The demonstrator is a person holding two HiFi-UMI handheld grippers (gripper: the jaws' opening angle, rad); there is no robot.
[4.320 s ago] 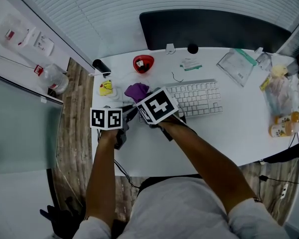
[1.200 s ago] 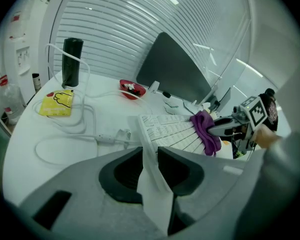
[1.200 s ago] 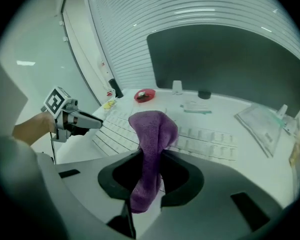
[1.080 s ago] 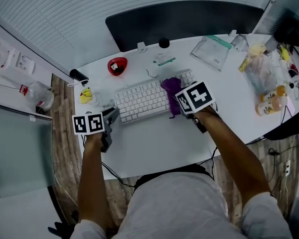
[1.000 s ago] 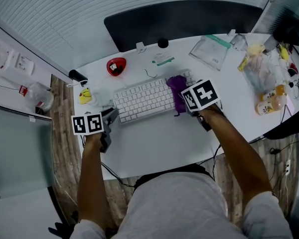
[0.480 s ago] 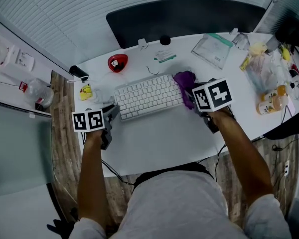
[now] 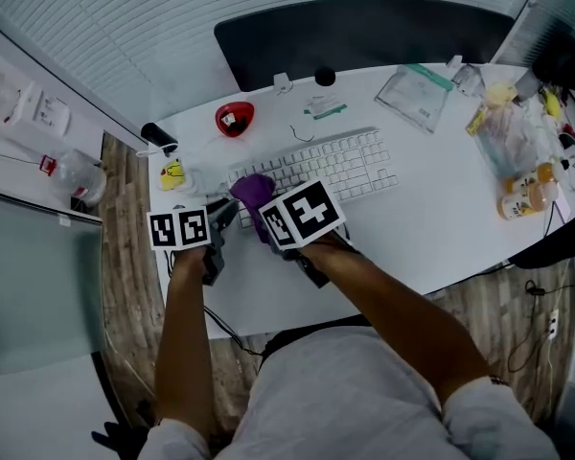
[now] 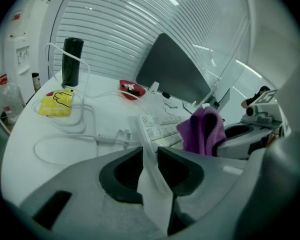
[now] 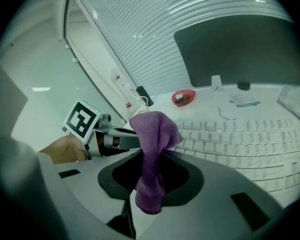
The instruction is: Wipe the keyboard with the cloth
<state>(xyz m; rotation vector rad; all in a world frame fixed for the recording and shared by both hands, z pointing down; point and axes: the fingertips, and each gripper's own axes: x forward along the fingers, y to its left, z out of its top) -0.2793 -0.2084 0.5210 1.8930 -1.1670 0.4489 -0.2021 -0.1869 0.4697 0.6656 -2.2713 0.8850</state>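
Head view: the white keyboard (image 7: 335, 166) was seen lying slantwise on the white table (image 7: 441, 228), just above the centre of the frame. Its left end was clamped by the left gripper (image 7: 222, 217), whose jaws were drawn in on the keyboard's edge, as was borne out in the left gripper view. The purple cloth (image 7: 252, 190) was pinched by the right gripper (image 7: 266, 218), the jaws being closed on its lower part while a bunched fold stood up above them. The cloth was held over the keyboard's left portion, left of centre in the frame and just beside the left gripper; whether it was pressed on the keys could not be told. A red dish (image 7: 235, 118) and a yellow packet (image 7: 173, 172) were set on the table to the upper left of the keyboard, and a clear plastic bag (image 7: 417, 94) was laid to its upper right, well apart.
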